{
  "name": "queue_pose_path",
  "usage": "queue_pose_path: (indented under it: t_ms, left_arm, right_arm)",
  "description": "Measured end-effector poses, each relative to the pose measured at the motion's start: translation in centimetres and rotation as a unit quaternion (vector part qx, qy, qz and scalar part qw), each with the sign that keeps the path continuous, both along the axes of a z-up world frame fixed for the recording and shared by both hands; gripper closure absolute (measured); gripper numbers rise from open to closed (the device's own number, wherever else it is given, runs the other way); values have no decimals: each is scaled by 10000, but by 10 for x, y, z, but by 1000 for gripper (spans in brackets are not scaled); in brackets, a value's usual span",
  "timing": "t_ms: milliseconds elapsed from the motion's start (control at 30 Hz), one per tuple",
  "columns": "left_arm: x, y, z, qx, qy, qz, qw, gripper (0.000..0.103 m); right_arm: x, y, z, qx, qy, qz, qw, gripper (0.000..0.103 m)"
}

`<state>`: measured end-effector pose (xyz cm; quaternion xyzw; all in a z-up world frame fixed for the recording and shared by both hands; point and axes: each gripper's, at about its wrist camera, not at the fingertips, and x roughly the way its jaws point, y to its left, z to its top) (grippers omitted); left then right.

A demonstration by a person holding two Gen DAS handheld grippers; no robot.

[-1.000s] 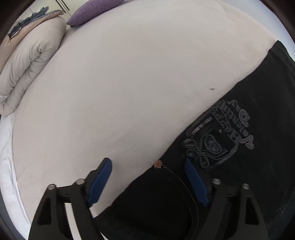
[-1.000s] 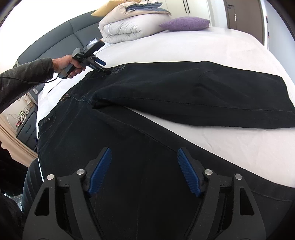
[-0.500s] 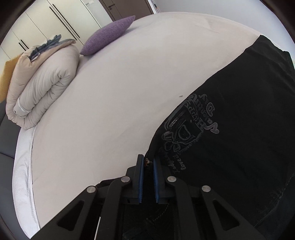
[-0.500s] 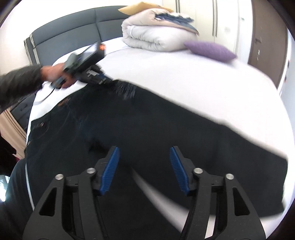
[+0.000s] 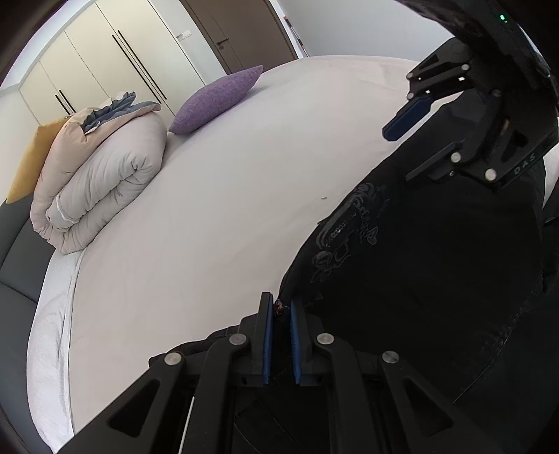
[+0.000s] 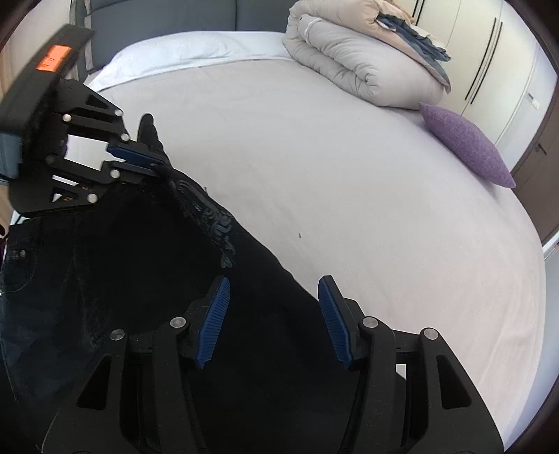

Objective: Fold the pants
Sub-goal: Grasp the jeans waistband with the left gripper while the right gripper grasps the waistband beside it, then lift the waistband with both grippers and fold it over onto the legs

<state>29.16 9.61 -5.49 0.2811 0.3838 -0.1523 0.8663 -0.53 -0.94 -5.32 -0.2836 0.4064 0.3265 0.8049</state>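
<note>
Black pants [image 5: 436,265] with a grey print lie on the pale bed sheet [image 5: 209,209]. My left gripper [image 5: 279,314] is shut on the pants' far edge near a small rivet. It also shows in the right wrist view [image 6: 153,164], pinching the cloth. My right gripper [image 6: 272,307] is open over the pants' [image 6: 139,265] far edge, one finger over the cloth, the other near the sheet [image 6: 349,174]. It shows in the left wrist view [image 5: 412,122] at the upper right, open.
A rolled beige duvet [image 5: 101,181] and a purple cushion [image 5: 216,99] lie at the far side of the bed; they also show in the right wrist view, duvet [image 6: 363,66] and cushion [image 6: 464,143]. Wardrobe doors [image 5: 104,59] stand behind. A dark headboard [image 6: 258,14] is at the bed's end.
My left gripper closed on the pants' edge and has lifted it slightly. My right gripper moved from the near leg across the pants to the far edge, close to the left gripper, still open.
</note>
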Motion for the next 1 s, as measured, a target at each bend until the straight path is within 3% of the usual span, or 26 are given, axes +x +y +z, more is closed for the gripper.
queue_pose_path:
  t_ms: [100, 133, 200, 233, 367, 467, 500, 567, 633, 700, 733, 933, 1000]
  left_arm:
    - [3, 3, 0, -59, -9, 14, 10000, 93]
    - [2, 3, 0, -77, -7, 13, 10000, 93]
    - [3, 3, 0, -80, -11, 12, 10000, 93]
    - [2, 3, 1, -89, -16, 18, 10000, 93]
    - [1, 12, 5, -149, -48, 17, 9999, 93]
    - [-10, 12, 10, -13, -178, -47, 9998, 94]
    - [-16, 10, 10, 63, -220, -75, 9997, 94]
    - [-30, 9, 9, 142, -259, -118, 9995, 94]
    - [-45, 8, 8, 217, -309, -165, 9992, 94]
    - [-64, 6, 6, 330, -385, -258, 9984, 94]
    - [-73, 5, 4, 381, -376, -300, 9981, 94]
    - [-129, -13, -18, 888, -337, -632, 9935, 94]
    - [-144, -17, -19, 928, -302, -694, 9928, 94]
  right_arm:
    - [18, 20, -11, -151, 103, 2, 9998, 56]
    - [21, 24, -12, -158, 136, 38, 9998, 72]
    - [26, 36, -16, -223, 114, 97, 9996, 80]
    - [25, 40, -17, -258, 88, 158, 9995, 91]
    - [11, 58, -15, -471, -263, 541, 9971, 99]
    - [-22, 74, -15, -1128, -1071, 1119, 9815, 100]
    - [-36, 82, -19, -1511, -1465, 1403, 9675, 100]
    - [-65, 94, -37, -2328, -2284, 2015, 9236, 100]
    - [-90, 104, -62, -3155, -3059, 2637, 8587, 101]
    - [-111, 107, -80, -3553, -3445, 3039, 8141, 101]
    - [-119, 110, -87, -3670, -3544, 3190, 7987, 101]
    - [-164, 108, -124, -4148, -3676, 3958, 7323, 101]
    - [-175, 111, -132, -4248, -3685, 4125, 7167, 101]
